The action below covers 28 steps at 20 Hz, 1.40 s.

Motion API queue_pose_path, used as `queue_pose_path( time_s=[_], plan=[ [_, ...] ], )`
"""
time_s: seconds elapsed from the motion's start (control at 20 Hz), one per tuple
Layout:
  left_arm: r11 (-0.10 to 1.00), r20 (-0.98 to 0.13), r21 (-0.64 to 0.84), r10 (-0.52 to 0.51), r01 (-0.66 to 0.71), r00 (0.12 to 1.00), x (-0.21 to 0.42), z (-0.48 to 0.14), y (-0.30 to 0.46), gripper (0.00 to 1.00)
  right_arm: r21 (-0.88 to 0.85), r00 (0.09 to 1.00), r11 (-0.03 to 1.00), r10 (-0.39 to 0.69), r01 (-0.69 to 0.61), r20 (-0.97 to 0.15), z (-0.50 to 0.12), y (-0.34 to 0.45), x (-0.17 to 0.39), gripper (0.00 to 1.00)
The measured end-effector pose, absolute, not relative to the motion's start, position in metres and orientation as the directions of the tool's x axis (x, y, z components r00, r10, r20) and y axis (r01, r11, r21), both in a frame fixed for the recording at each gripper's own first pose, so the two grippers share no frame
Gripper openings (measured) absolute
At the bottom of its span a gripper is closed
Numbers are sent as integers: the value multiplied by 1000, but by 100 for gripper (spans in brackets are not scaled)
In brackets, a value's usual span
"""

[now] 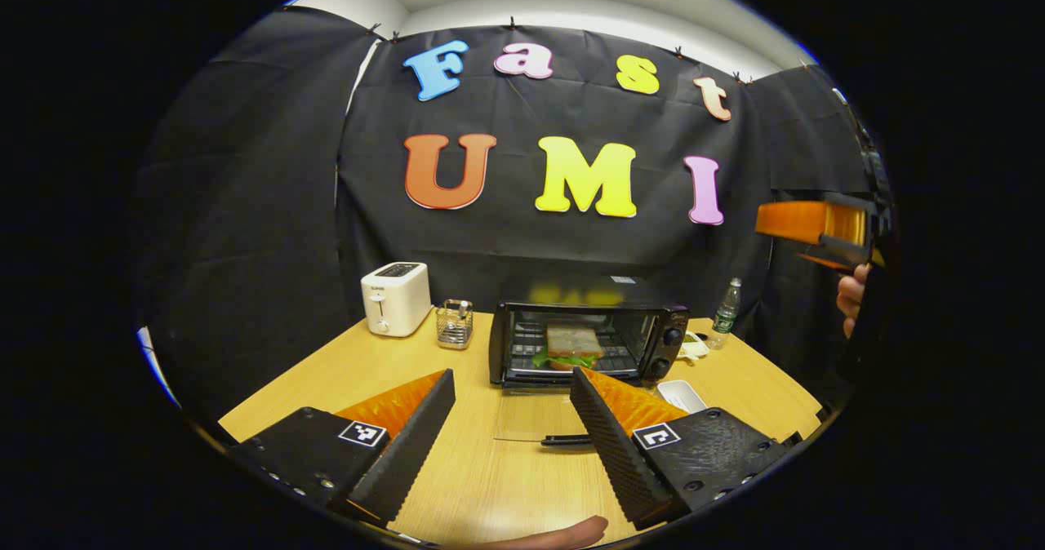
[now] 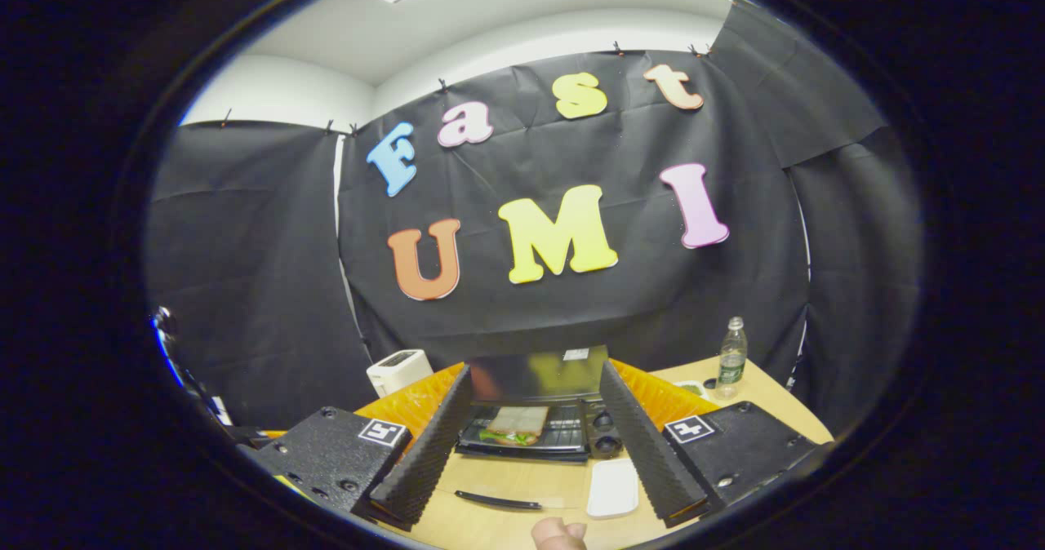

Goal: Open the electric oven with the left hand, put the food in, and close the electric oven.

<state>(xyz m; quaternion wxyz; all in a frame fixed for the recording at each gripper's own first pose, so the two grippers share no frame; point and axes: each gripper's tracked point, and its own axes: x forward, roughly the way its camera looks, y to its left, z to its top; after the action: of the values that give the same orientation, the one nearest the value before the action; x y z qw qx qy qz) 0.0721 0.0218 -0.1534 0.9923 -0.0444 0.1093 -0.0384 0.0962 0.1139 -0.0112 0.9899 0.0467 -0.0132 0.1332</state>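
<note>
The black electric oven (image 1: 668, 321) stands at the back of the wooden table (image 1: 482, 485), and its glass door (image 1: 531, 415) lies folded down flat, black handle (image 1: 567, 441) toward me. On the rack inside rests a sandwich (image 1: 573, 344) with lettuce. My left gripper (image 1: 510, 379) hovers low over the table in front of the door, open and holding nothing. The right gripper (image 1: 812, 225) is held high at the right by a hand (image 1: 851, 293). In the right gripper view my right gripper (image 2: 536, 372) is open and empty above the oven (image 2: 531, 377) and sandwich (image 2: 514, 426).
A white toaster (image 1: 396, 297) and a wire holder (image 1: 455, 323) stand left of the oven. To its right are a water bottle (image 1: 725, 313) and a white dish (image 1: 682, 395). Black cloth walls close in behind the table.
</note>
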Motion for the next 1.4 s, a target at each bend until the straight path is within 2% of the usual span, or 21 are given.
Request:
queue_pose_path(
  time_s=[0.35,0.65,0.7,0.8,0.85,0.9,0.95,1.0,1.05,1.25,1.4],
  plan=[
    [983,-369,-91,-180,158,912,103,-215,-43,94,14,980,988,149,-152,136,44,35,63,100],
    [979,-548,-64,-199,196,813,97,-297,-78,94,-6,976,995,96,-97,196,57,1,37,100],
    [979,-574,-65,-196,194,795,96,-310,-81,95,-9,976,995,97,-97,195,57,-1,36,89],
    [985,-617,-55,-164,166,769,102,-327,-80,96,-1,976,994,105,-107,192,57,0,35,89],
    [985,-631,-68,-165,158,758,102,-334,-83,96,4,974,993,114,-117,198,59,1,34,89],
    [984,-638,-82,-172,156,750,102,-337,-87,96,10,973,993,113,-118,202,59,-1,33,100],
    [985,-643,-82,-169,152,747,105,-338,-88,96,14,973,993,114,-119,202,58,-3,35,89],
    [985,-649,-77,-167,154,743,106,-340,-90,96,16,972,992,122,-128,200,56,-4,36,89],
    [985,-654,-73,-166,156,739,108,-342,-91,96,23,973,992,120,-127,199,53,-7,37,100],
    [986,-672,-65,-157,153,724,116,-352,-94,96,36,981,996,73,-80,179,45,-26,45,100],
    [989,-682,-65,-142,133,717,121,-353,-93,95,40,982,996,76,-84,173,42,-29,46,100]
  ],
)
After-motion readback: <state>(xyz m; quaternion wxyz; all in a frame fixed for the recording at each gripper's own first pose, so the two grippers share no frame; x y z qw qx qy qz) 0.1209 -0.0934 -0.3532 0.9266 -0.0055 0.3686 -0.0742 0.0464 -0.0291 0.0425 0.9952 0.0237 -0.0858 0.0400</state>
